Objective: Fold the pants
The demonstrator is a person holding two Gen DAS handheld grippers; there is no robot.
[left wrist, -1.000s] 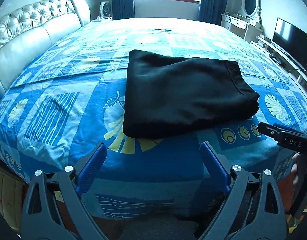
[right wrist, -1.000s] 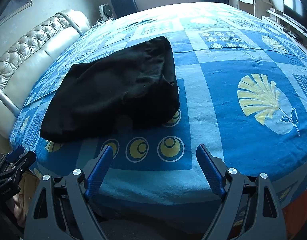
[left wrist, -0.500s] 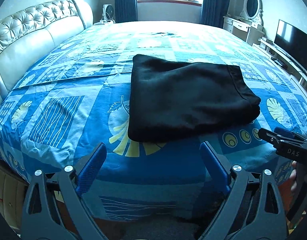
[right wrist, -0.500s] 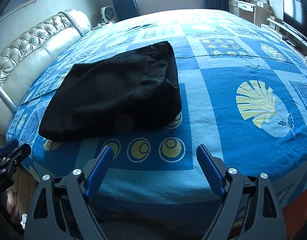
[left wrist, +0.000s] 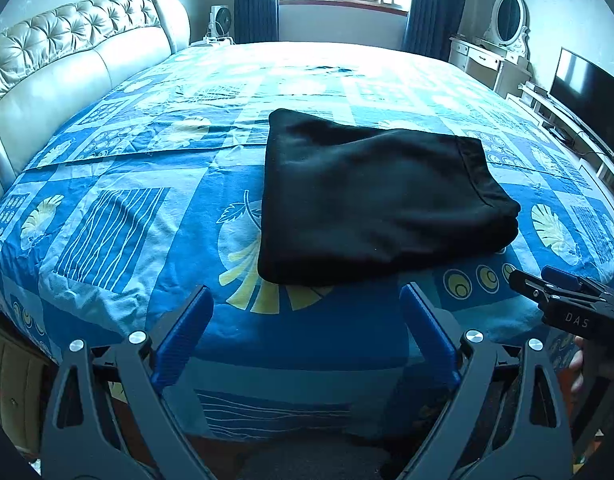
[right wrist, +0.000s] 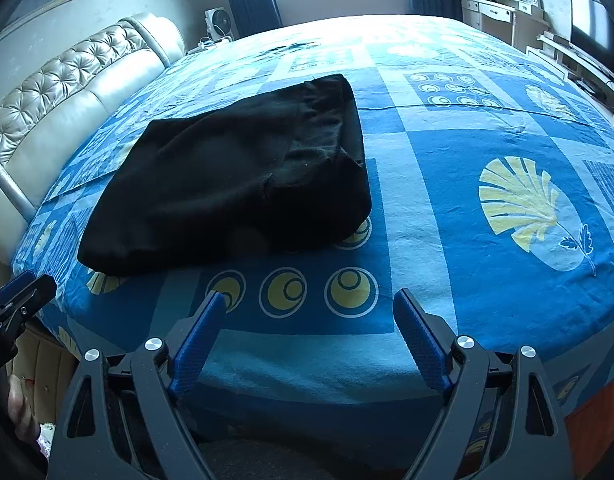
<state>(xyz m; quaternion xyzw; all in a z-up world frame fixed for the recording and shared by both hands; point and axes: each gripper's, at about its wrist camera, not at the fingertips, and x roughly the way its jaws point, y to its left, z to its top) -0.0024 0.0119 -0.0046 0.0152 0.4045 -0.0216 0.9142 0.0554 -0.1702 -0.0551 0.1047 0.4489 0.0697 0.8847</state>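
Black fabric pants (left wrist: 371,196) lie folded into a thick rectangle on the blue patterned bedspread (left wrist: 119,224) of the bed, near its front edge, touching neither gripper. Left gripper (left wrist: 305,332) with blue pads hovers at the bed edge, jaws spread wide, nothing between. Right gripper (right wrist: 307,336) likewise released and empty, just short of the pants. Beige tufted headboard (left wrist: 67,56) at left.
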